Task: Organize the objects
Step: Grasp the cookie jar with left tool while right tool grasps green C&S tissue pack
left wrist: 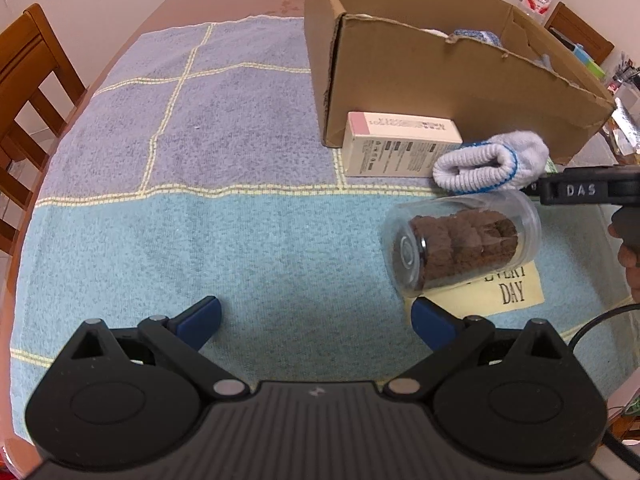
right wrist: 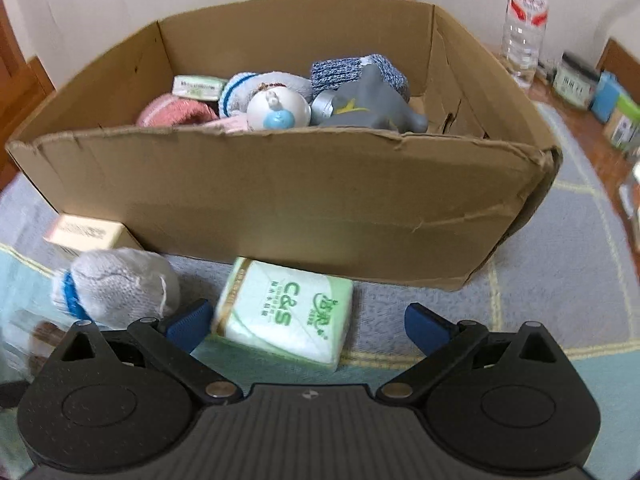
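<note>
**Both tools open over the towel, loose items in front of the box**

Right tool (right wrist: 306,326) nearest the lens, fingers spread wide, holding nothing. Green tissue pack (right wrist: 284,316) lies flat between them, closer to the left fingertip (right wrist: 192,322), right in front of the cardboard box (right wrist: 280,196). Contact with the fingertip: cannot tell.

Rolled white sock (right wrist: 116,286) with blue band sits left of the tissue pack, near the box's front wall. Small cream carton (right wrist: 82,234) sits further left, against the box's front wall.

Inside the box: pink knit piece (right wrist: 176,114), round white toy (right wrist: 276,110), grey plush (right wrist: 372,100), blue-grey knit roll (right wrist: 344,68), small green pack (right wrist: 198,86). All piled together.

Left tool (left wrist: 316,322) also spread wide, empty, over the blue checked towel (left wrist: 200,140) on the counter. Clear jar (left wrist: 460,240) of brown pieces lies on its side in front of the box, just ahead of the left tool's right fingertip (left wrist: 432,322), resting partly on a cream card (left wrist: 504,292). Left view shows the sock between jar and box.

Water bottle (right wrist: 524,24) stands right of the box. Wooden chair (left wrist: 28,92) well left of it.
</note>
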A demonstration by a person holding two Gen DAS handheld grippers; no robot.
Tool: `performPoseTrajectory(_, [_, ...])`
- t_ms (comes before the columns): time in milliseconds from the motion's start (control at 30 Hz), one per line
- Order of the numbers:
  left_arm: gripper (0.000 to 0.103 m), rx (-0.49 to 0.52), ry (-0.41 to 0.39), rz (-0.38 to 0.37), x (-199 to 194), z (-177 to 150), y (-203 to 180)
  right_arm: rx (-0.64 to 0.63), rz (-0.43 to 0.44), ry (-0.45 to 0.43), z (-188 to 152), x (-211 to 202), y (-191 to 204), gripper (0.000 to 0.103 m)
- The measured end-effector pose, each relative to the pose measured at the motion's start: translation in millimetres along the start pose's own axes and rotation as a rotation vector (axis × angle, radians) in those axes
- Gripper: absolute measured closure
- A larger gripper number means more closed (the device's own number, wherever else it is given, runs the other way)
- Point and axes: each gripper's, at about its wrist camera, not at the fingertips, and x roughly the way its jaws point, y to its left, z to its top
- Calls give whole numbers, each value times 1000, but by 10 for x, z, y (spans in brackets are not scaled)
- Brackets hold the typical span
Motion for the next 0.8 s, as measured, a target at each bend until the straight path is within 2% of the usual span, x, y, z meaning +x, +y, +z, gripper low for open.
performPoseTrajectory(100, [2, 7, 1, -10, -9, -10, -45, -21, -39, 2, -40, -11, -88, 0])
performPoseTrajectory(233, [2, 19, -6, -26, -23, -40, -182, -7, -50, -11, -111, -59, -355, 0])
performPoseTrajectory(367, [2, 23, -19, -42, -17, -59, -362, -14, -42, -4, -127, -72, -557, 0])
performPoseTrajectory(567, [2, 25, -24, -52, 46, -112, -649, -51, -18, 1, -158, -87, -632, 0])
performPoseTrajectory(633, [2, 21, -23, -39, 82, -142, -735, -58, -11, 3, -180, -105, -662, 0])
performPoseTrajectory(800, [1, 22, -60, 69, 167, -177, -940, -96, 12, 7, -230, -139, -747, 0])
